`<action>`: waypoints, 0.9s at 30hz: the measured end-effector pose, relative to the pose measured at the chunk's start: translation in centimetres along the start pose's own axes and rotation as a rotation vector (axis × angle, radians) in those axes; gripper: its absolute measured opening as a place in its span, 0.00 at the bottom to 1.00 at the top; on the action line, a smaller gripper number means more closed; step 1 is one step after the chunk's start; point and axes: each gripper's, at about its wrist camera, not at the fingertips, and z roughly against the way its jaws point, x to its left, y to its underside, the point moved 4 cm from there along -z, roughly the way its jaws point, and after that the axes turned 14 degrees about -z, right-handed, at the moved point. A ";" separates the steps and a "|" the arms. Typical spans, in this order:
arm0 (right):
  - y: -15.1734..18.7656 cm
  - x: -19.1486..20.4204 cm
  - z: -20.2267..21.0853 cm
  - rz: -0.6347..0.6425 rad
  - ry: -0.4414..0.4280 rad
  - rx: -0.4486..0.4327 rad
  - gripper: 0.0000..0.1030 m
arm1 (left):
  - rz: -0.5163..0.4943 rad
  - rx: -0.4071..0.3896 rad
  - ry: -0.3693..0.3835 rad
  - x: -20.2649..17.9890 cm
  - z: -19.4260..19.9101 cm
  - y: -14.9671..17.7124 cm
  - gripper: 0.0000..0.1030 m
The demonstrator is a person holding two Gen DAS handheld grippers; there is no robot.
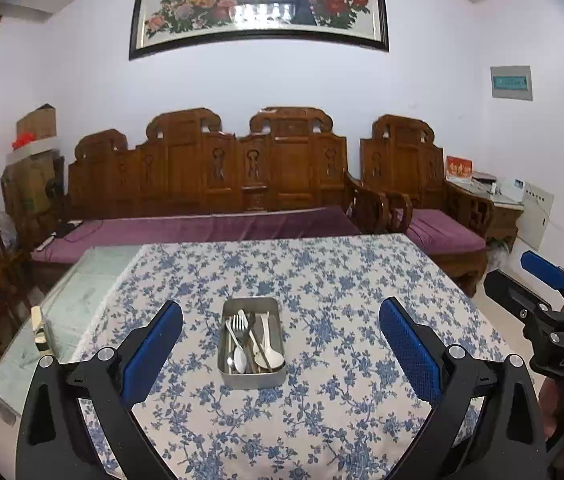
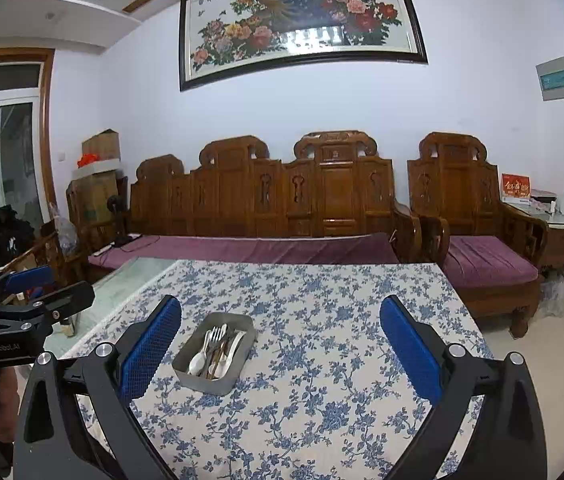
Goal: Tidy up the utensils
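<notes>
A rectangular metal tray (image 1: 252, 376) stands on the blue-flowered tablecloth (image 1: 341, 280). In it lie a fork (image 1: 238, 326), metal and white spoons (image 1: 268, 344) and dark chopsticks, heaped together. My left gripper (image 1: 282, 344) is open and empty, held above the table with the tray straight ahead between its fingers. My right gripper (image 2: 282, 344) is open and empty too; in its view the tray (image 2: 206, 382) lies ahead to the left, close to the left finger (image 2: 150, 348). Each gripper shows at the edge of the other's view.
The cloth leaves a strip of glass tabletop (image 1: 74, 300) bare on the left, where a small object (image 1: 38, 328) stands. A carved wooden sofa (image 1: 210, 176) with purple cushions and an armchair (image 1: 421, 184) stand behind the table.
</notes>
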 end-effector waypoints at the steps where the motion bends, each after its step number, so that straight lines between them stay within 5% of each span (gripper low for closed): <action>1: -0.1 0.0 0.2 -0.001 -0.003 -0.003 0.97 | 0.003 -0.004 0.000 0.1 0.1 0.0 0.92; 27: -0.1 -0.1 -0.1 0.001 0.006 0.001 0.97 | 0.020 -0.008 -0.012 0.3 0.2 0.5 0.92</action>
